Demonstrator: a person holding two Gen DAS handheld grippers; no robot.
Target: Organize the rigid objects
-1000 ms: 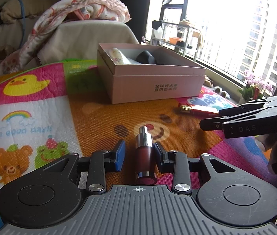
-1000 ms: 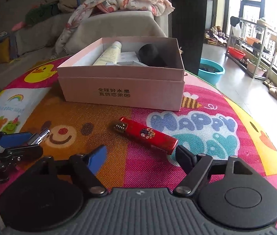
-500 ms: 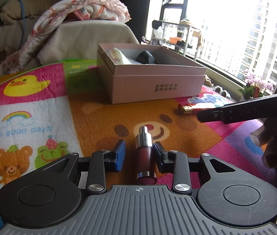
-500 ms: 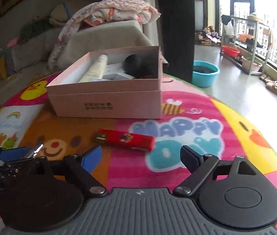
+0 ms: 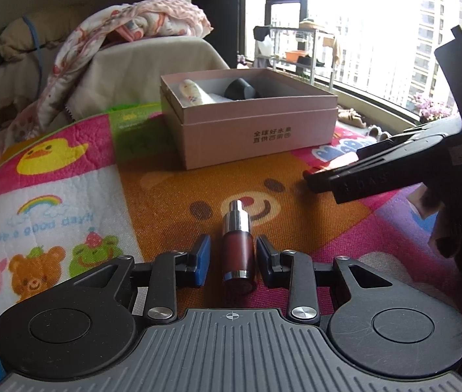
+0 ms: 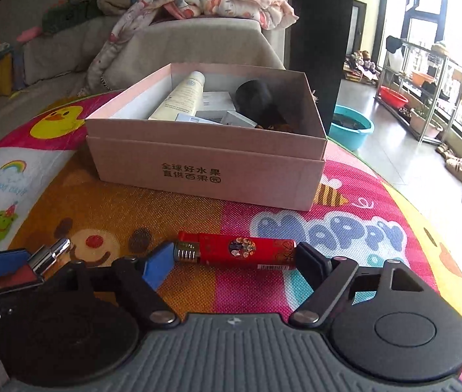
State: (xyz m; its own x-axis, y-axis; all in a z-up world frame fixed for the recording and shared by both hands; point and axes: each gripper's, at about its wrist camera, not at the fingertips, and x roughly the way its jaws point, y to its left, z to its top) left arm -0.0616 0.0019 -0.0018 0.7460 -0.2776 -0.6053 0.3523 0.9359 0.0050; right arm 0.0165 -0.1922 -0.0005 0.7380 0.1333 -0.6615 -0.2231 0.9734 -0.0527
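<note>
Quilted play mat (image 6: 106,215), bright cartoon print, soft underfoot for small hard items; some give expected under a pinch. Pink cardboard box (image 6: 204,170) toward far side of mat, open-topped, already holding a cream tube, a dark round item and small white cartons; likely destination; near wall stands between both items and the interior, so lift-over needed.

Red lighter (image 6: 235,250) flat on mat in front of box, lying crosswise; judged light, stiff, glossy and somewhat slippery; best taken across the short width at mid-body, away from the metal head. Right gripper (image 6: 231,261) spread wide, closing, pads at the two ends of lighter, no clear contact; lengthwise pinch looks prone to slipping.

Dark red pump bottle (image 5: 237,251) on its side on the orange bear patch, silver nozzle pointing toward box; probably glass or thick plastic, rigid, round, apt to roll; hold at mid-barrel, not the collar. Left gripper (image 5: 232,261) narrowly parted, closing, bottle between pads, small gaps showing either side, not yet gripped.

Grippers close alongside one another; crowding possible on lift. Sofa and blanket behind box, irrelevant.
</note>
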